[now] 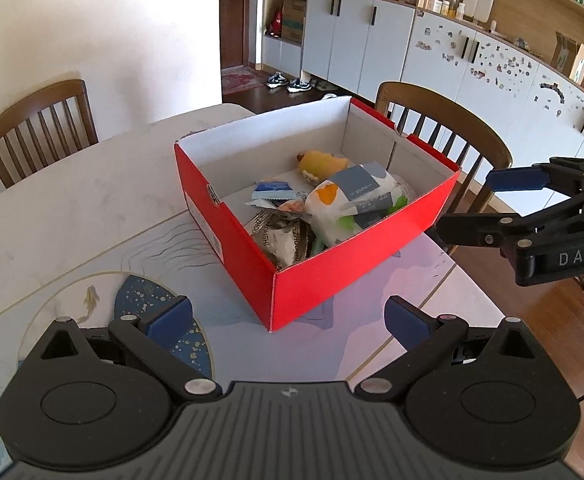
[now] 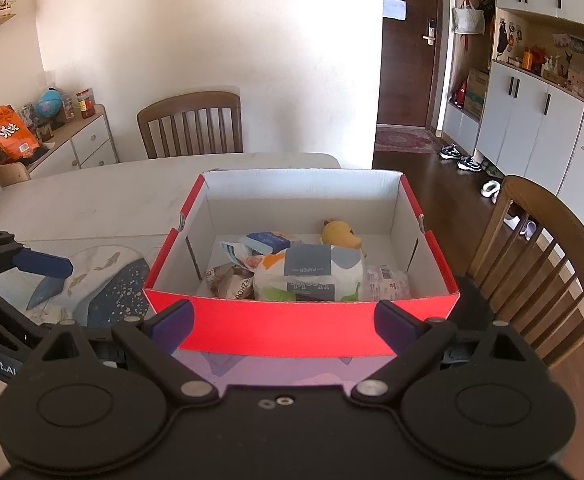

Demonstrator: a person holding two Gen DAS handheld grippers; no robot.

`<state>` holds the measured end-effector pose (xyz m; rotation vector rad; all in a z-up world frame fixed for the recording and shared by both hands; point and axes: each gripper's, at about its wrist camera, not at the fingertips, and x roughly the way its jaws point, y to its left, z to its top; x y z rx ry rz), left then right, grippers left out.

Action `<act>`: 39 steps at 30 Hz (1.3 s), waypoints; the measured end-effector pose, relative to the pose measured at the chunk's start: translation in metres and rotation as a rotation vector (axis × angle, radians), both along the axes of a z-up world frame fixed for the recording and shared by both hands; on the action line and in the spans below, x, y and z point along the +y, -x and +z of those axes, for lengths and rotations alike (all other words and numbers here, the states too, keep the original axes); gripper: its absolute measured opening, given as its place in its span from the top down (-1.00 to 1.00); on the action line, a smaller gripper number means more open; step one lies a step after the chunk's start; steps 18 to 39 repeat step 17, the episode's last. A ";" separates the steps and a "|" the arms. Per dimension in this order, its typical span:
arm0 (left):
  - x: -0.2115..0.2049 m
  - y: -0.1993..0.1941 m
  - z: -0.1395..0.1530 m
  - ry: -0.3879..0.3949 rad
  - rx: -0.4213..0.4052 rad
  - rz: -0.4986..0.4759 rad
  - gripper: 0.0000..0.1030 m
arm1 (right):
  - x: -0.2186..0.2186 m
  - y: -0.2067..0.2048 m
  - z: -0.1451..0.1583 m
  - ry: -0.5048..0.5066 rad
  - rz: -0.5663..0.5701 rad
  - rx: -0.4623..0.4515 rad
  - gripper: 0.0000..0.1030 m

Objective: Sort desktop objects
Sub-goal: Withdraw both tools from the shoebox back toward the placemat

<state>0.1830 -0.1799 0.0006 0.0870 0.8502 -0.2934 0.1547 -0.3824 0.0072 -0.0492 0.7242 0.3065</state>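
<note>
A red cardboard box (image 1: pixel 332 264) (image 2: pixel 304 326) with white inner walls stands on the table mat. Inside it lie a tissue pack (image 1: pixel 356 200) (image 2: pixel 308 270), a yellow plush toy (image 1: pixel 322 162) (image 2: pixel 340 234), a blue sachet (image 1: pixel 272 190) (image 2: pixel 268 240) and a crumpled brown wrapper (image 1: pixel 280 236) (image 2: pixel 232 280). My left gripper (image 1: pixel 288 318) hovers open in front of the box's near corner, holding nothing. My right gripper (image 2: pixel 284 326) is open just before the box's red front wall, also with nothing in it; it shows at the right in the left wrist view (image 1: pixel 488 204).
The white table (image 1: pixel 72 200) (image 2: pixel 104 200) carries a printed mat (image 1: pixel 140 300) (image 2: pixel 112 280). Wooden chairs (image 1: pixel 40 128) (image 1: pixel 452 128) (image 2: pixel 192 124) (image 2: pixel 540 264) stand around it. A sideboard (image 2: pixel 72 140) with snacks is at the left, and cabinets (image 1: pixel 356 44) line the far wall.
</note>
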 end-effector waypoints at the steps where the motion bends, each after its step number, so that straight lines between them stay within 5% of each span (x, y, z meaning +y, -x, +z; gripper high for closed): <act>1: 0.000 0.000 0.000 -0.004 -0.002 -0.004 -1.00 | 0.000 0.000 0.000 0.000 -0.002 0.001 -0.88; 39: -0.003 -0.001 0.002 -0.032 -0.027 -0.003 -1.00 | -0.006 0.003 -0.006 -0.007 -0.041 0.028 -0.88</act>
